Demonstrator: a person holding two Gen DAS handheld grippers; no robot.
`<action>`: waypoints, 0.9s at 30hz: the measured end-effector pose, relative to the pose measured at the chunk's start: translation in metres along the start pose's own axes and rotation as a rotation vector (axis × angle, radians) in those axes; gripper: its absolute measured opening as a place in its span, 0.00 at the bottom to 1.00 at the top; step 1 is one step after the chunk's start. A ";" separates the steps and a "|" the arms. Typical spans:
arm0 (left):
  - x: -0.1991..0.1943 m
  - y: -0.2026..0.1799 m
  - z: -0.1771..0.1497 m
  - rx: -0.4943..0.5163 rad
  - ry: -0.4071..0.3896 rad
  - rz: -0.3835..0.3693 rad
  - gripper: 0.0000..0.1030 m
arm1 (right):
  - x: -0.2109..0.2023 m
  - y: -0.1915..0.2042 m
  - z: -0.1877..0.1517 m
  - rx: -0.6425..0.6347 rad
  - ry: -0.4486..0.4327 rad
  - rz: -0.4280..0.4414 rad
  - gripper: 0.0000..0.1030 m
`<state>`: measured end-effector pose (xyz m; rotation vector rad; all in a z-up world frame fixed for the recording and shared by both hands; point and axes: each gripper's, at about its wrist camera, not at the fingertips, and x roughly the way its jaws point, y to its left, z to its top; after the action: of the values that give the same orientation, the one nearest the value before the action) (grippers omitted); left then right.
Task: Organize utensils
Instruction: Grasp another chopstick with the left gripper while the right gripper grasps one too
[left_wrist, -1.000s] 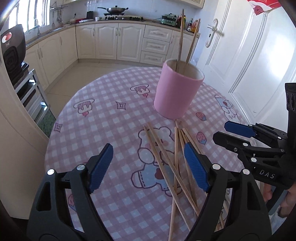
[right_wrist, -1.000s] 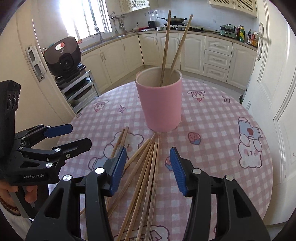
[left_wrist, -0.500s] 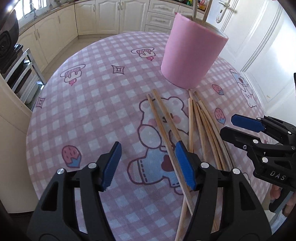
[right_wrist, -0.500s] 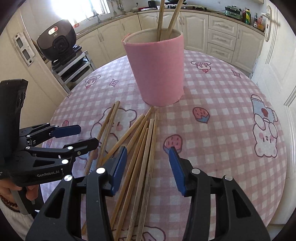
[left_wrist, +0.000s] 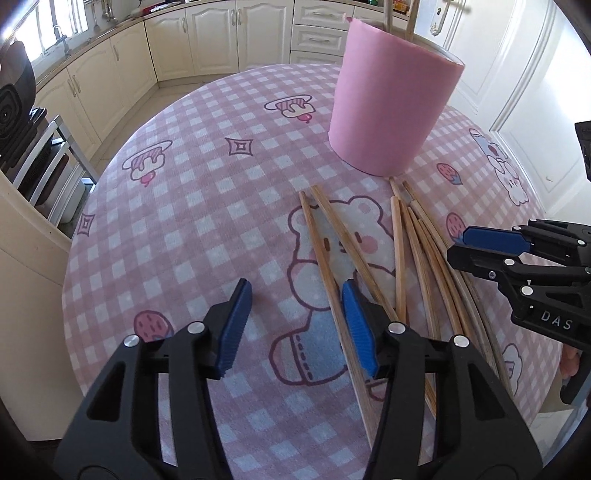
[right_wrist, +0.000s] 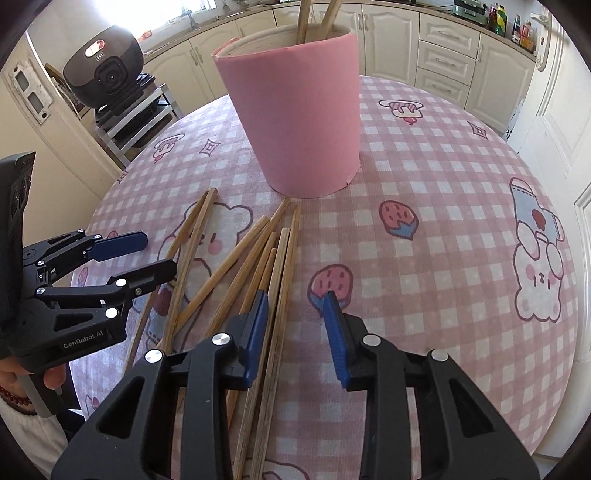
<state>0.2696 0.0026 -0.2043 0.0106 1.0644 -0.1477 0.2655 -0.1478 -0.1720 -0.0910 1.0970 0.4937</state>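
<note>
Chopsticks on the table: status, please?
Left gripper and right gripper open, jaws closing, nothing gripped. Chopsticks loose on tablecloth; two in pink cup. Nothing in the way.

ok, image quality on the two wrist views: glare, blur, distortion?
Left wrist: strong fisheye bend, dark vignette corners, door at right blown out white, chopsticks sharp. Right wrist: same bend, window glare top left, cup crisp, no motion blur.

A round bench (left_wrist: 177, 206) under a pink checked cloth (right_wrist: 443, 229) carries a pink cup (right_wrist: 295, 122). Loose wooden chopsticks (right_wrist: 258, 258) fan out from the cup's base, some overlapping; perhaps eight.
</note>
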 end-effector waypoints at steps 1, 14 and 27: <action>0.001 0.000 0.001 0.002 0.002 0.001 0.49 | 0.000 0.000 0.001 -0.001 0.003 -0.001 0.28; 0.002 0.005 0.009 -0.010 0.017 0.011 0.42 | 0.006 0.002 0.014 -0.019 0.035 -0.029 0.22; 0.005 0.011 0.015 -0.031 0.027 0.011 0.32 | 0.020 0.012 0.031 -0.052 0.102 -0.097 0.21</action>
<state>0.2864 0.0113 -0.2016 -0.0094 1.0933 -0.1220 0.2939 -0.1208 -0.1734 -0.2155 1.1735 0.4340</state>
